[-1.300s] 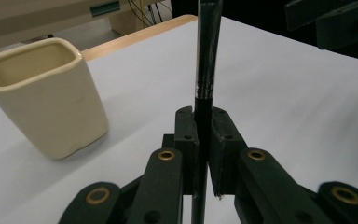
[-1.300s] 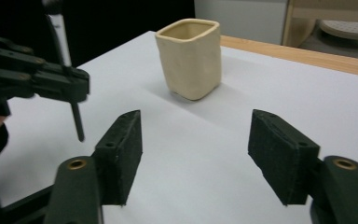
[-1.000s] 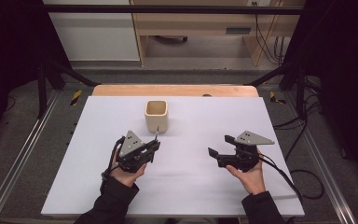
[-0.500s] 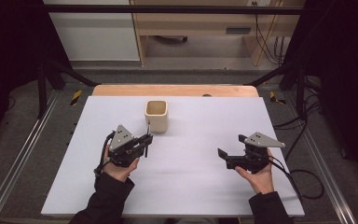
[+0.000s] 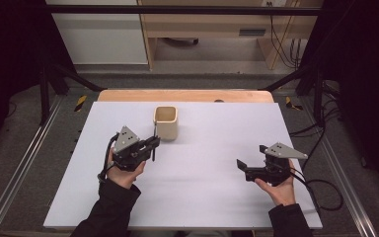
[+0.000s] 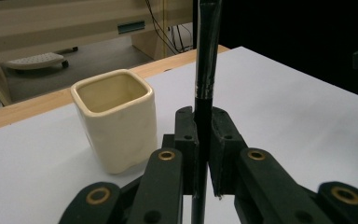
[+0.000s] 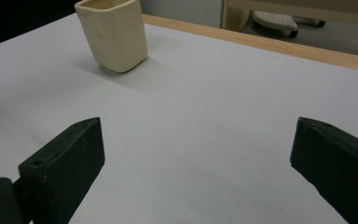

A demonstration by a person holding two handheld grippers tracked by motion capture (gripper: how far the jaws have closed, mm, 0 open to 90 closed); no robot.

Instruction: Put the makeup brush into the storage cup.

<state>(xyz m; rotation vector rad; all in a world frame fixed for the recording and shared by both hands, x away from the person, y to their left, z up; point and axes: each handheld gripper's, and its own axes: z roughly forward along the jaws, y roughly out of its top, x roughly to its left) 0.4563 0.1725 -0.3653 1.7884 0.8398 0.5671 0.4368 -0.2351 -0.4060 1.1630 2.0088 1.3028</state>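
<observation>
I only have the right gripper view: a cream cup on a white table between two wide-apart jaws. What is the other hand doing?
Observer: The left gripper is shut on a thin black stick, held upright between its jaws.
Operator: Where is it relative to the cup?
Observer: In the high view it sits just to the cup's near left; the stick is beside the cup, not in it.
Operator: Anything in the cup?
Observer: The left gripper view looks partly into the cup and shows bare inner walls; the bottom is hidden.
Operator: And my gripper?
Observer: The right gripper is open and holds nothing, far right of the cup.
</observation>
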